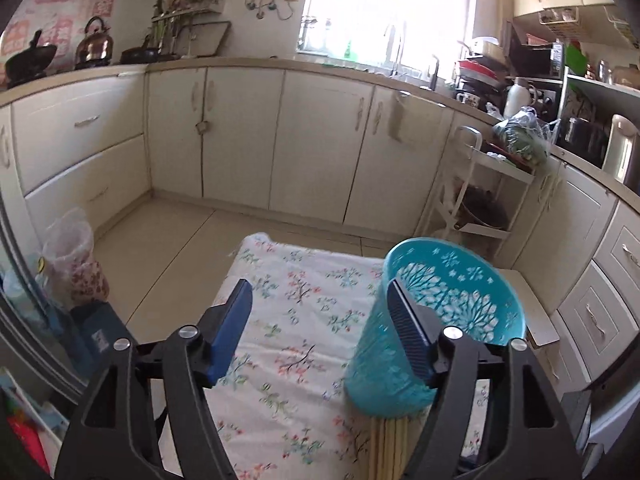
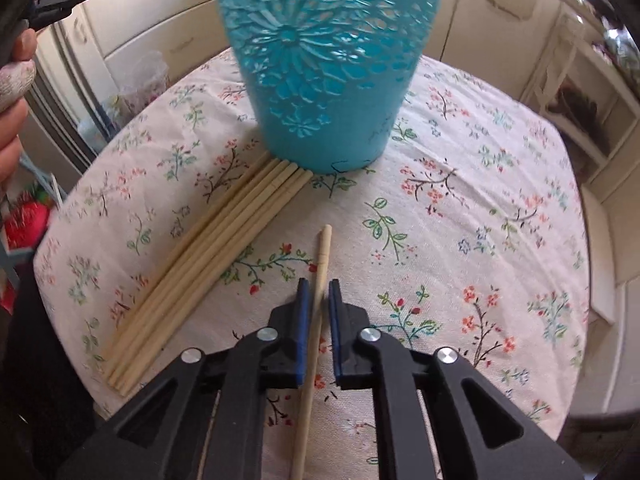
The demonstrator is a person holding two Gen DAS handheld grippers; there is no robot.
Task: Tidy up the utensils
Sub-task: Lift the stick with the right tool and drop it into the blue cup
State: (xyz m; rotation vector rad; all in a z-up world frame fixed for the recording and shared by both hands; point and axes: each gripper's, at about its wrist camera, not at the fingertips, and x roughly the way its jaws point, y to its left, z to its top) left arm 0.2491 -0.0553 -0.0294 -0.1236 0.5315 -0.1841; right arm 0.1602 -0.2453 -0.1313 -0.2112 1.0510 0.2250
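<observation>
The worktop (image 2: 500, 184) is a small table under a flowered cloth, standing on a kitchen floor with cream cabinets (image 1: 240, 132) behind it. A teal holder (image 2: 320, 68) with a cut-out flower pattern stands upright near the worktop's far edge, towards the middle. A bundle (image 2: 208, 264) of pale chopsticks lies flat, side by side, running from the holder's base out to the near left edge; their far tips touch or sit just against the base.

The right gripper (image 2: 318, 292) points steeply down over the near middle of the worktop. Its jaws are closed to a narrow slit around a single chopstick (image 2: 316, 320), which lies apart from the bundle, to its right, and runs lengthwise between the blue pads with its tip pointing towards the holder. The pads look pressed on it, though a thin gap shows on the right side.

The left gripper (image 1: 320, 320) stands wide apart and grips nothing. In its own view the holder sits just inside the right finger (image 1: 412, 336), which crosses in front of its wall; whether they touch I cannot tell. The left finger (image 1: 228, 332) hangs over bare cloth. In the right wrist view a hand (image 2: 14, 80) shows at the left margin.
</observation>
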